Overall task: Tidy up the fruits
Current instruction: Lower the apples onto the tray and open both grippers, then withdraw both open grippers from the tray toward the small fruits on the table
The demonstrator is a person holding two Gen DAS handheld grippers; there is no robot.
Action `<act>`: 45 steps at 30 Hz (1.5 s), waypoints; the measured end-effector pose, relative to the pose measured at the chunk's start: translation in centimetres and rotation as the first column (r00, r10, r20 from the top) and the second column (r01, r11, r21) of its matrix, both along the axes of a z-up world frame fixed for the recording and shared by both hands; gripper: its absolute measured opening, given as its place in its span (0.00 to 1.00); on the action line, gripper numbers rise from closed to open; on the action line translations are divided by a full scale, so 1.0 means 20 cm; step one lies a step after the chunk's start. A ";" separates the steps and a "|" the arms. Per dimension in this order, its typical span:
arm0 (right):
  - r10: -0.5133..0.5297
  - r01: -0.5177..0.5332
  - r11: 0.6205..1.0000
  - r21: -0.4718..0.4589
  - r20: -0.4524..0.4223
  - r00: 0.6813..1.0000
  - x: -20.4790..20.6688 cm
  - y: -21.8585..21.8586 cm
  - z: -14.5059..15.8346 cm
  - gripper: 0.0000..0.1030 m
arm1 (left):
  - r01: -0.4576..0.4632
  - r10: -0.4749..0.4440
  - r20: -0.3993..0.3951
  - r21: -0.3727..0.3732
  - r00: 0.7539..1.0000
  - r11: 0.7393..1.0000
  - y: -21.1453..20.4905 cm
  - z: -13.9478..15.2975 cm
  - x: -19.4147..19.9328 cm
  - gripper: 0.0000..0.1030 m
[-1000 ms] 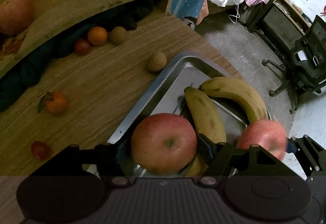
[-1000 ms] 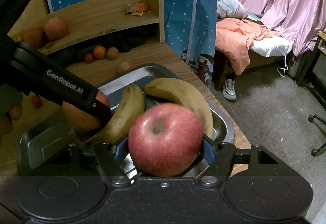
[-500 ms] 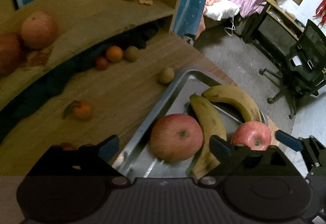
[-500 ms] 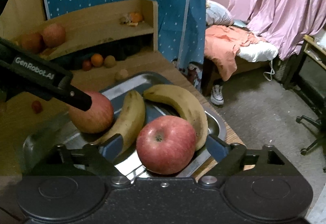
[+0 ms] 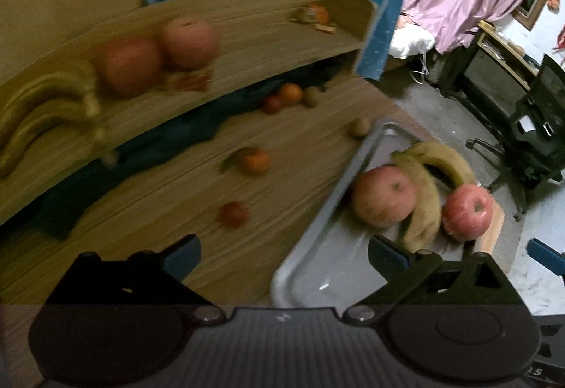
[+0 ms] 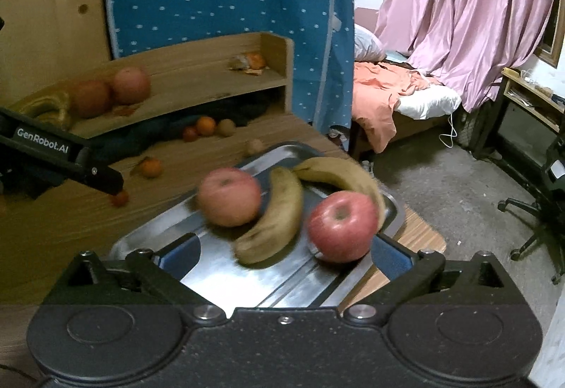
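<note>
I had both grippers spread wide and empty. My right gripper (image 6: 285,252) hung over the near end of the metal tray (image 6: 212,276), which sat at the corner of the wooden tabletop (image 6: 53,225). My left gripper (image 5: 284,252) hung over the tray's near left rim, with bare wood between its fingers.

In the tray lay two apples and two bananas. The paler apple (image 6: 229,196) sat on the left, stem dimple up, blurred by motion. The redder apple (image 6: 342,225) sat on the right, also stem up, its skin streaked with yellow flecks. Between them lay a dull yellow-brown banana (image 6: 273,222), its long axis running from the near middle of the tray up toward the far edge and curving around the pale apple. The second banana (image 6: 339,176) lay across the far end, arching behind the red apple, and its left tip met the first banana's far tip.

Small oranges and other little fruits lay scattered on the tabletop, and the shelf (image 6: 197,77) behind it held two more apples.
</note>
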State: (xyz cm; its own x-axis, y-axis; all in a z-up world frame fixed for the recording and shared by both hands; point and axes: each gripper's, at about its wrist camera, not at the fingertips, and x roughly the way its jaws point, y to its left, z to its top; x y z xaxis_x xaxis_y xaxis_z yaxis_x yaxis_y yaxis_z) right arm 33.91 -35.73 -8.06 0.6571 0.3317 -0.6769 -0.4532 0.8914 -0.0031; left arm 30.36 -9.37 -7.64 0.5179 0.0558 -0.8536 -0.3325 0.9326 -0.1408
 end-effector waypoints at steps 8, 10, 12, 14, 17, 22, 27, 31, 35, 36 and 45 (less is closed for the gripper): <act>0.004 -0.004 1.000 0.000 0.009 1.000 -0.30 0.12 0.06 0.99 | -0.079 0.080 -0.040 0.017 0.996 0.997 0.24 -0.02 -0.31 1.00; 0.006 -0.006 1.000 0.007 0.004 1.000 -0.37 0.16 0.07 0.99 | -0.102 0.102 -0.045 0.015 0.994 0.995 0.30 -0.03 -0.38 1.00; 0.022 -0.022 1.000 0.010 -0.003 1.000 -0.44 0.19 0.08 0.99 | -0.128 0.128 -0.054 0.010 0.990 0.992 0.35 -0.04 -0.44 1.00; 0.044 -0.043 0.999 0.014 -0.015 0.999 -0.50 0.23 0.08 0.99 | -0.148 0.148 -0.061 0.006 0.987 0.989 0.39 -0.05 -0.50 1.00; 0.088 -0.087 0.996 0.014 -0.029 0.996 -0.57 0.29 0.09 0.99 | -0.177 0.177 -0.069 0.001 0.982 0.984 0.45 -0.06 -0.56 1.00; 0.163 -0.162 0.987 0.007 -0.027 0.986 -0.62 0.38 0.10 0.99 | -0.208 0.207 -0.082 0.003 0.975 0.978 0.51 -0.07 -0.63 1.00; 0.233 -0.233 0.973 0.005 -0.034 0.972 -0.63 0.46 0.11 0.99 | -0.229 0.228 -0.086 0.005 0.970 0.973 0.54 -0.07 -0.66 1.00; 0.277 -0.277 0.961 0.003 -0.031 0.960 -0.61 0.50 0.12 0.99 | -0.246 0.246 -0.098 0.007 0.964 0.969 0.55 -0.08 -0.66 1.00; 0.309 -0.309 0.951 0.002 -0.028 0.951 -0.55 0.53 0.12 0.99 | -0.263 0.262 -0.109 0.009 0.959 0.965 0.55 -0.08 -0.64 1.00; 0.318 -0.318 0.948 0.002 -0.029 0.948 -0.53 0.53 0.12 0.99 | -0.267 0.267 -0.112 0.010 0.957 0.964 0.55 -0.09 -0.63 1.00; 0.368 -0.368 0.930 0.001 -0.040 0.929 -0.27 0.53 0.09 0.99 | -0.301 0.300 -0.143 0.013 0.943 0.954 0.51 -0.14 -0.49 1.00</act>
